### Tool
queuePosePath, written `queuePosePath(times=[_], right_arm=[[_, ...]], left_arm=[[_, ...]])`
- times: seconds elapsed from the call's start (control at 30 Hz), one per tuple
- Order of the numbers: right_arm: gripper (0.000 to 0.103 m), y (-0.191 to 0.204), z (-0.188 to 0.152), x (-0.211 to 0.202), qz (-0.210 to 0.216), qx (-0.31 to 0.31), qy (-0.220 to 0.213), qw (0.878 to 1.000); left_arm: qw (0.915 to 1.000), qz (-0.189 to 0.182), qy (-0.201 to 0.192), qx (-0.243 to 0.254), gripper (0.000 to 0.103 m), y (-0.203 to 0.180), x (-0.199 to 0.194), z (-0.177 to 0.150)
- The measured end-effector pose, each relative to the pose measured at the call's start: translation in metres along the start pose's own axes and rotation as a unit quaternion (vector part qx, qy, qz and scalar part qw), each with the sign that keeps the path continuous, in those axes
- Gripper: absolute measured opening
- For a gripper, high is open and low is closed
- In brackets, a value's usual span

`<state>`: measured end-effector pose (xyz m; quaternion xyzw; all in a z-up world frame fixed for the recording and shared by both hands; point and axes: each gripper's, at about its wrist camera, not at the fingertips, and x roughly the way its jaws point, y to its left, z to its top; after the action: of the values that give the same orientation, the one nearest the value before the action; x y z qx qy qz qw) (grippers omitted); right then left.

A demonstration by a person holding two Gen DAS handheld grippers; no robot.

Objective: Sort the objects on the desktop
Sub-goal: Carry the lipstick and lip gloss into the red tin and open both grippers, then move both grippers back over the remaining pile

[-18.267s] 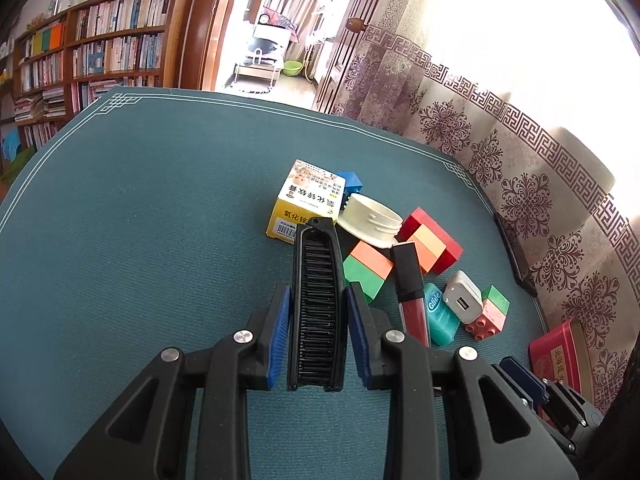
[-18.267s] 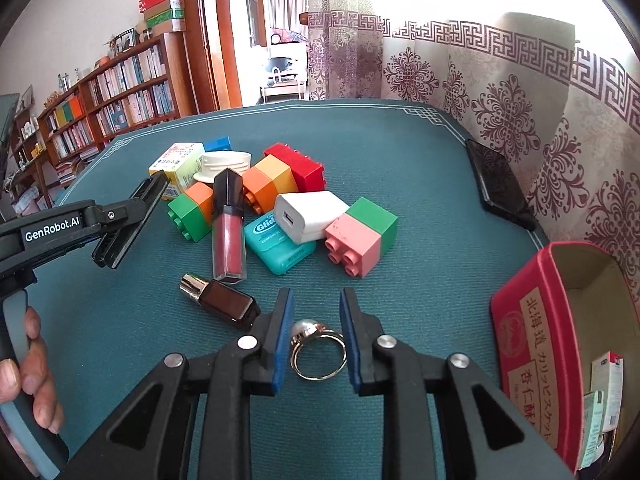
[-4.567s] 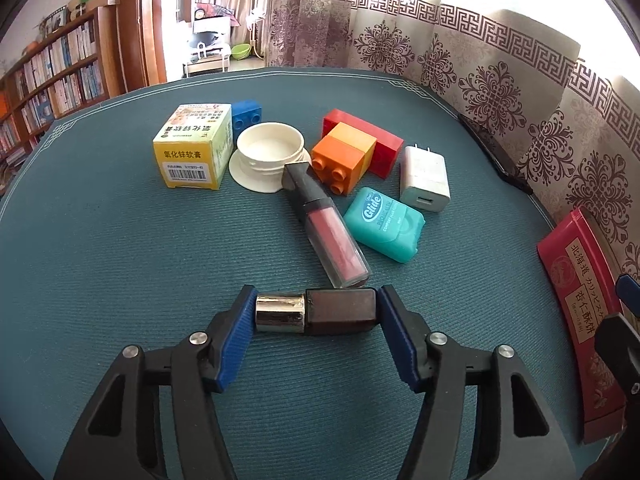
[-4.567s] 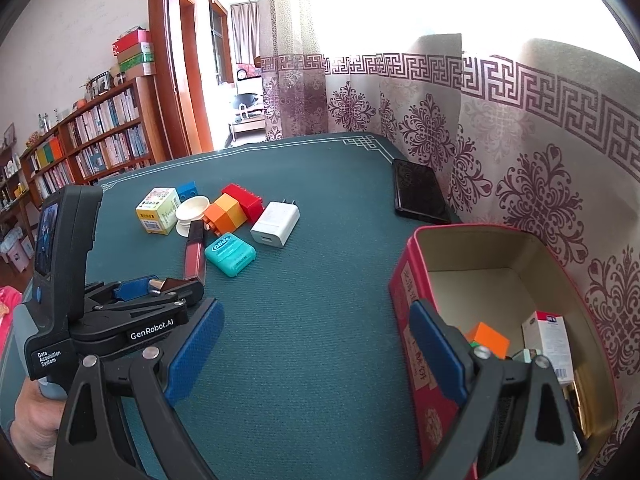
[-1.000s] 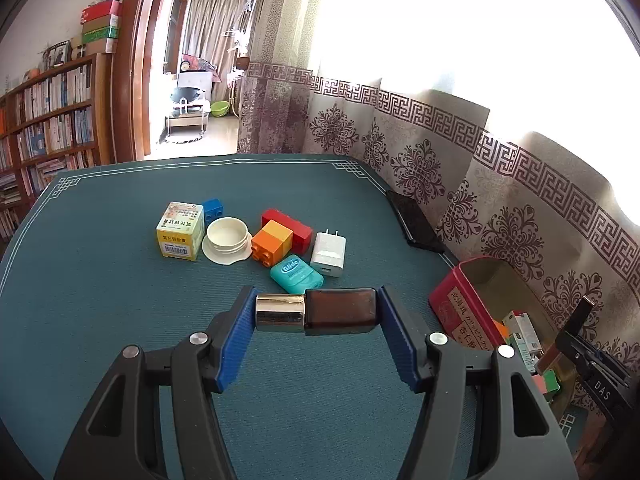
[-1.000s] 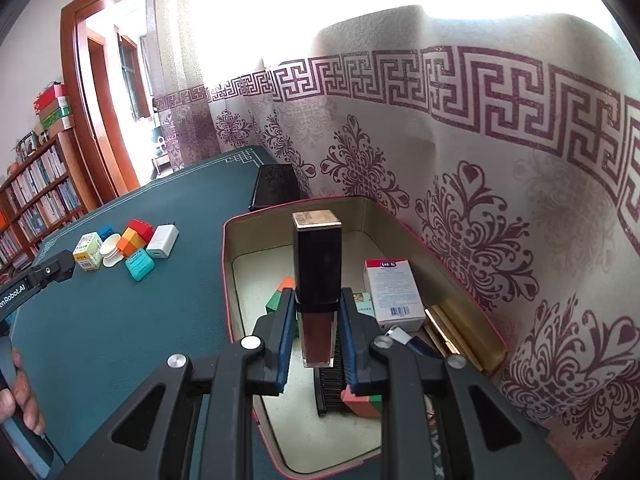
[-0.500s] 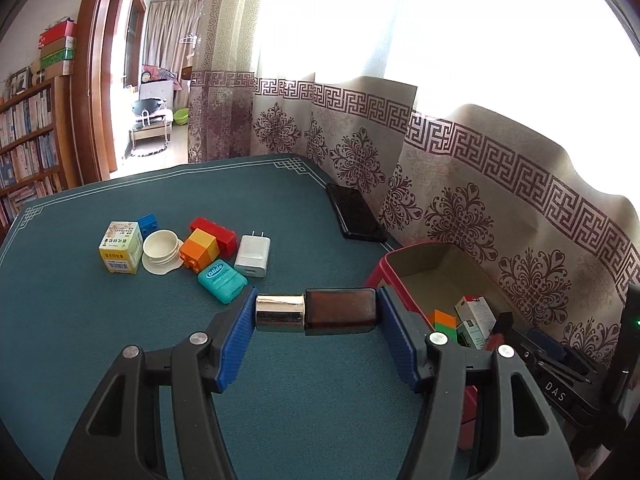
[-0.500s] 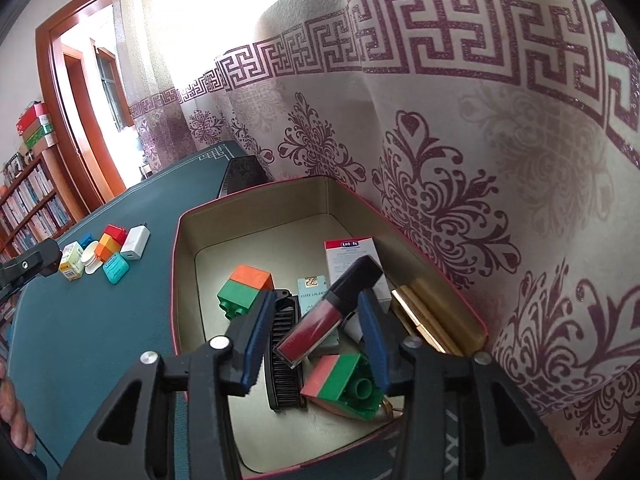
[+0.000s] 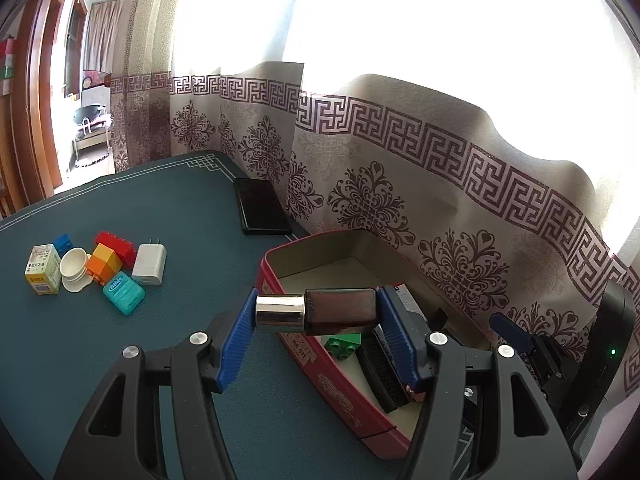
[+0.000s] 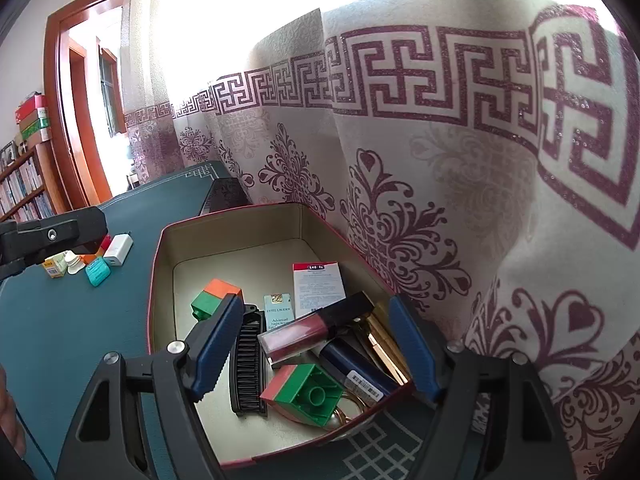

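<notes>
My left gripper (image 9: 316, 320) is shut on a small brown bottle with a silver cap (image 9: 316, 311), held crosswise in the air over the near-left rim of the red tin box (image 9: 276, 276). My right gripper (image 10: 316, 344) hangs over the same box (image 10: 160, 248) with its jaws opening and its pads clear of everything. The red lip gloss tube (image 10: 312, 326) lies loose inside, resting across a black comb (image 10: 248, 364), a dark blue tube (image 10: 352, 368) and a green and red brick (image 10: 308, 392).
Left on the teal table are a yellow carton (image 9: 42, 268), a white lid (image 9: 76, 268), orange and red bricks (image 9: 108, 258), a white charger (image 9: 149, 266) and a teal floss case (image 9: 124, 292). A black phone (image 9: 262, 210) lies by the patterned curtain (image 9: 400, 184), right behind the box.
The right gripper opened and let the lip gloss drop into the box. The left gripper carried the brown bottle rightwards from above the table to the box's rim.
</notes>
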<state>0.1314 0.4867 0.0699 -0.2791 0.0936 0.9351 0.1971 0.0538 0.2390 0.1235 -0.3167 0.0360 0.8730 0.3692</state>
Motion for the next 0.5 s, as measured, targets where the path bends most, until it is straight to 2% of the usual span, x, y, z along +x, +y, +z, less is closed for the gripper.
queuePosePath(times=[0.2,0.27,0.33,0.5], right_arm=[[0.080,-0.010,-0.002,0.000,-0.002,0.011,0.001,1.000],[0.081,-0.011,-0.004,0.001,-0.003,0.012,0.003,1.000],[0.081,-0.012,-0.004,0.001,-0.003,0.013,0.004,1.000],[0.082,-0.015,-0.004,0.000,-0.002,0.022,0.003,1.000]], left_arm=[[0.9991,-0.032,0.025,0.015,0.064,-0.024,0.012,-0.001],[0.9984,-0.039,0.038,0.015,0.076,-0.028,0.017,-0.003],[0.9984,-0.042,0.037,0.011,0.080,-0.028,0.017,-0.004],[0.9984,-0.043,0.038,-0.001,0.082,-0.022,0.012,-0.003]])
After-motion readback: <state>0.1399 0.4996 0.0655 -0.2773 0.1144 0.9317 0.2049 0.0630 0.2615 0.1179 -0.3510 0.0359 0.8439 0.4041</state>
